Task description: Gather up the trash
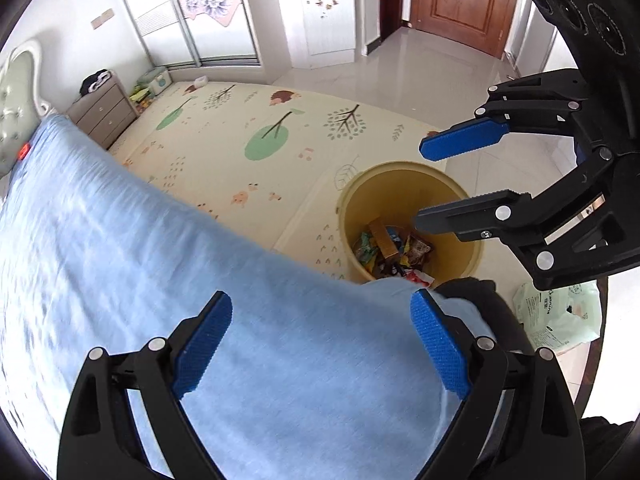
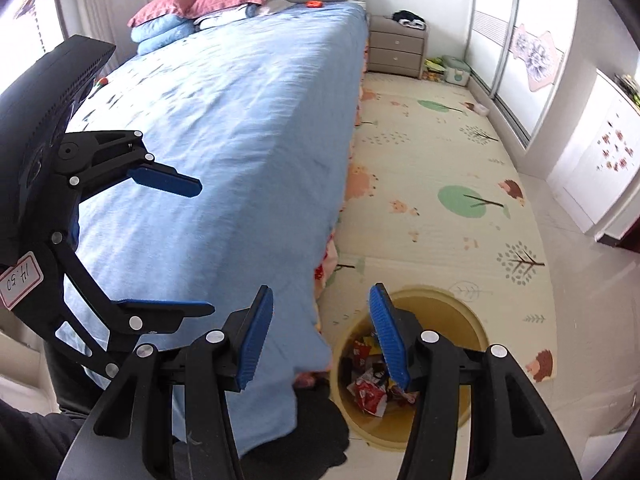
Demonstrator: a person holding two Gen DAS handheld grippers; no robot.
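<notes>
A yellow trash bin (image 1: 400,184) stands on the floor at the corner of the bed, with several wrappers (image 1: 392,248) at its bottom. It also shows in the right wrist view (image 2: 460,312), wrappers (image 2: 368,392) inside. My left gripper (image 1: 320,340) is open and empty above the blue bedsheet (image 1: 160,260). My right gripper (image 2: 320,336) is open and empty, above the bin's rim at the bed's edge. Each gripper shows in the other's view: the right (image 1: 420,184), the left (image 2: 204,248). A small red item (image 2: 314,3) lies on the bed near the headboard.
A patterned play mat (image 2: 432,208) covers the floor beside the bed. A grey nightstand (image 2: 396,46) stands by the headboard. A green plastic bag (image 1: 556,316) lies on the tiles to the right of the bin. A wardrobe (image 2: 504,60) and a wooden door (image 1: 464,0) are beyond.
</notes>
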